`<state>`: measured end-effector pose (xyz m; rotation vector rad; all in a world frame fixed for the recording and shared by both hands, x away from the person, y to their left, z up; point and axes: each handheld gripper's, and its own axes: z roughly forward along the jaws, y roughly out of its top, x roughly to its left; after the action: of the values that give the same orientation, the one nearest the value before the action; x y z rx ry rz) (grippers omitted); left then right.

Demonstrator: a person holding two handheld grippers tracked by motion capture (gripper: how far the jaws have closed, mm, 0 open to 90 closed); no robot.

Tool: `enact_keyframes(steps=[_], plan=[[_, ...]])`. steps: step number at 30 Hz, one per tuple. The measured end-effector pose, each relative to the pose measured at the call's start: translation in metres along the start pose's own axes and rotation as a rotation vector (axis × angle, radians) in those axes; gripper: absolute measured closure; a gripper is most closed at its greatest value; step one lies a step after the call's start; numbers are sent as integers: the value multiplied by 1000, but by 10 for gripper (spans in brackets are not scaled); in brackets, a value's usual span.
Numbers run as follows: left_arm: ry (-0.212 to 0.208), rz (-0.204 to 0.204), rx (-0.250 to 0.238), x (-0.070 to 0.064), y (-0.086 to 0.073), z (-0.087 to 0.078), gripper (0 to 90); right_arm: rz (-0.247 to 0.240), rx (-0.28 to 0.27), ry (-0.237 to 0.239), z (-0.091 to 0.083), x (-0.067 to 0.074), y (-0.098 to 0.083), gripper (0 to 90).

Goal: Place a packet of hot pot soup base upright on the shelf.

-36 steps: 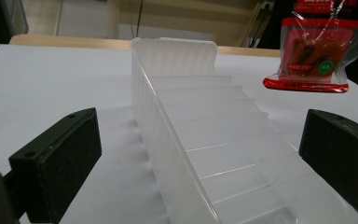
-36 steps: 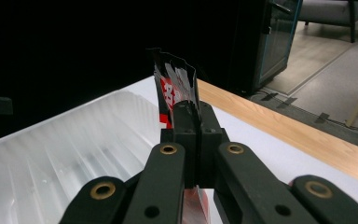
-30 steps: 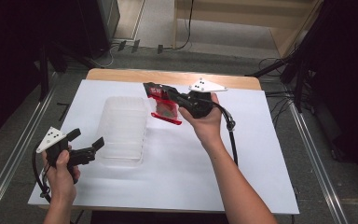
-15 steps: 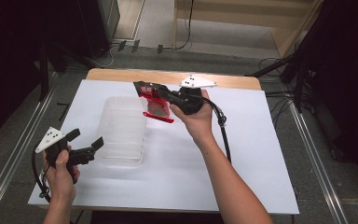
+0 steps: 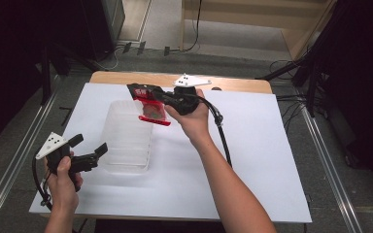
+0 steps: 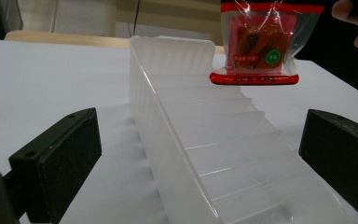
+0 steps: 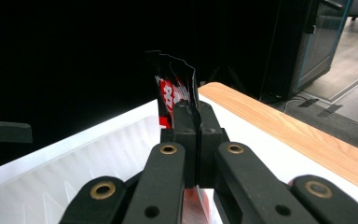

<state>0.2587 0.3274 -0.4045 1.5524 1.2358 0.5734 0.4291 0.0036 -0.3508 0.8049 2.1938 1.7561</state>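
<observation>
Packet point(image 5: 151, 108) in red and clear film hangs in the air above the far end of the bin point(image 5: 126, 141), so let's sweep from the left. Left gripper point(image 5: 88, 151) sits low at the near-left of the white sheet point(image 5: 262, 145), its jaws spread wide with nothing between them, aimed at the bin's near end just beside it. Moving right, the clear ribbed bin lies lengthways on the sheet. Over its far part, the right gripper point(image 5: 143, 93) has its jaws clamped tight on the packet's top edge, the packet dangling clear of the bin's rim. Behind it all runs the wooden table edge point(image 5: 233, 83).
</observation>
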Motion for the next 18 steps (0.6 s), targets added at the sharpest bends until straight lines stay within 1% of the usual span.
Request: enact_keyframes(steps=[4,8,13,18], plan=[[-4,-4,-1,1,0,0,0,4,9,3,9,1,2,900],[-6,-7,-3,0,1,-1,0,3,22,20,19,4,1,900],[-10,-7,-3,0,0,0,0,-2,23,34,33,8,2,900],[-15,-8,-5,-2,0,0,0,19,24,40,46,11,2,900]])
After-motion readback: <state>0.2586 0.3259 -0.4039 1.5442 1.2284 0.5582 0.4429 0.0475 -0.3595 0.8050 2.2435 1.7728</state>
